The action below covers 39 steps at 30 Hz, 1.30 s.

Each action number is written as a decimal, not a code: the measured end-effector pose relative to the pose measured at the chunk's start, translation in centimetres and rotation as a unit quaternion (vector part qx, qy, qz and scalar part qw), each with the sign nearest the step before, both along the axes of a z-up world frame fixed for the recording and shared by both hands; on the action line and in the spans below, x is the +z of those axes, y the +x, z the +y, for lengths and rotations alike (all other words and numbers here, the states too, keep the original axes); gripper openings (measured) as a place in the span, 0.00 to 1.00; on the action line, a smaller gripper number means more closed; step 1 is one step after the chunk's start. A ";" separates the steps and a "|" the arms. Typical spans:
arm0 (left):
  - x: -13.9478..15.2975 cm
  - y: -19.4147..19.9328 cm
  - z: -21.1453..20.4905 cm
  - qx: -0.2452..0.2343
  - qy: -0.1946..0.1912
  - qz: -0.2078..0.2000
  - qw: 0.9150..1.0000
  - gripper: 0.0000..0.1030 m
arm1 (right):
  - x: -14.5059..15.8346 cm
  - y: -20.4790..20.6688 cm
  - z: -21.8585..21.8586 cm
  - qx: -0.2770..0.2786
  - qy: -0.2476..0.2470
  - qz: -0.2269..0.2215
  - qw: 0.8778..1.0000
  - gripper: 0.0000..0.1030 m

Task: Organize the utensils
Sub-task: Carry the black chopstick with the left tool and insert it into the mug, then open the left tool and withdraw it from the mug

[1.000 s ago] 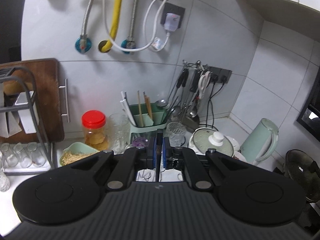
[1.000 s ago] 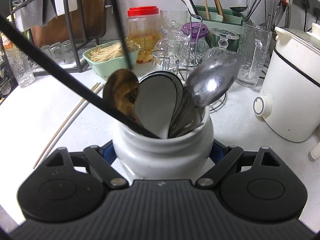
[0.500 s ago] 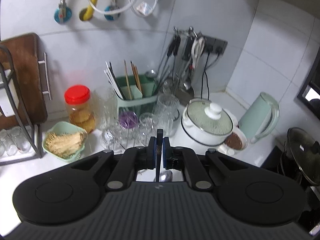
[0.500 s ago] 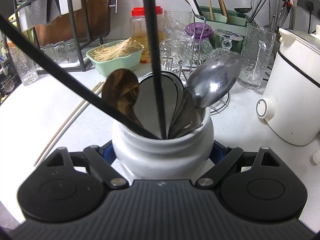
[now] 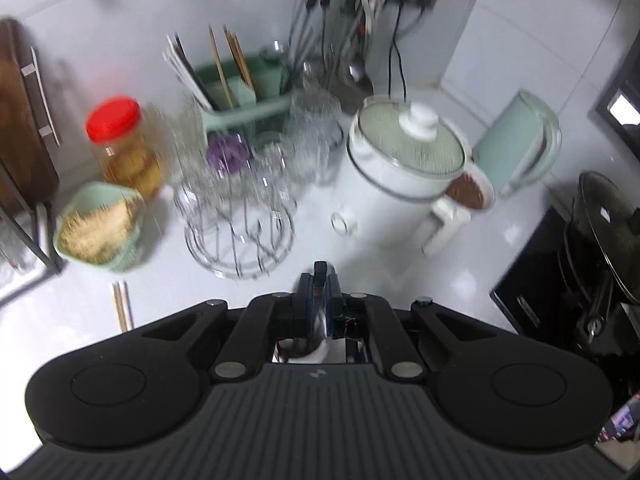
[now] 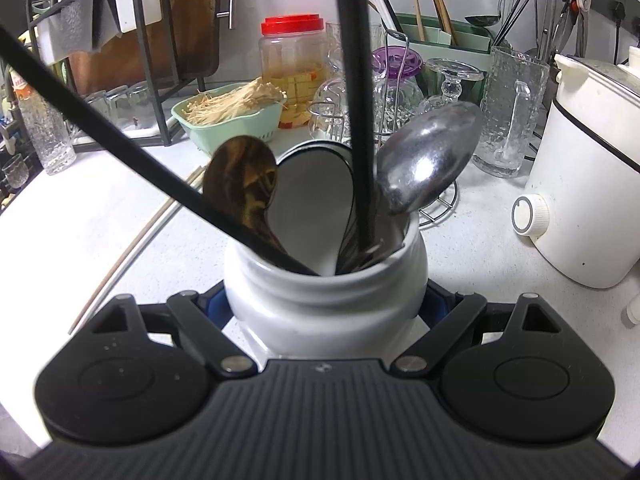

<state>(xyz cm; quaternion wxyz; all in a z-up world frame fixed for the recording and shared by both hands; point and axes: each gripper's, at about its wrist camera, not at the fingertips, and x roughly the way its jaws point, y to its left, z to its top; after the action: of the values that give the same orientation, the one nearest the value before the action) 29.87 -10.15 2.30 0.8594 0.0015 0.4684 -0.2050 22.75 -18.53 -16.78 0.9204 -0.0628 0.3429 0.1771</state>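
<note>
— Looking at the white ceramic jar [image 6: 324, 300], where does the thin black utensil handle [image 6: 356, 112] stand?

— Nearly upright, its lower end inside the jar's mouth, between the flat white spoon [image 6: 312, 200] and the shiny steel spoon [image 6: 428, 156]. Its long axis runs straight up out of the jar.

— And who holds what?

— The right gripper [image 6: 324, 312] clamps the jar's body from both sides. The left gripper [image 5: 320, 300] sits above the jar, its blue pads pinched on the handle's top end, pointing steeply down.

— So the coming move?

— Probably a release; the handle should settle among the spoons. A second black handle [image 6: 120, 152] leans leftward from the jar, beside the dark wooden spoon [image 6: 244, 180].
</note>
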 end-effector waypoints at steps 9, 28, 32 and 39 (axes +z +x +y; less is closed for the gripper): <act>-1.4 0.6 0.0 -0.018 0.009 0.036 0.999 0.06 | 0.1 0.0 0.1 -0.009 -0.002 0.004 1.000 0.88; 1.7 -1.5 4.9 0.036 -0.028 -0.060 0.997 0.65 | 1.1 0.1 -0.6 -0.008 0.021 0.000 1.000 1.00; 1.8 -2.3 6.7 0.062 -0.031 -0.081 0.994 0.65 | 1.5 -0.3 -0.6 -0.003 0.023 -0.011 1.000 1.00; 1.1 -4.0 10.5 0.117 -0.037 -0.104 0.987 0.65 | 3.0 -1.3 -0.7 -0.015 0.019 -0.047 0.999 1.00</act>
<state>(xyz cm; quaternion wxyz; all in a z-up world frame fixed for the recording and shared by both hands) 25.89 0.37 3.37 0.9211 -0.0640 0.3651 -0.1192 21.45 -19.28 -13.79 0.9392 -0.0481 0.2965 0.1666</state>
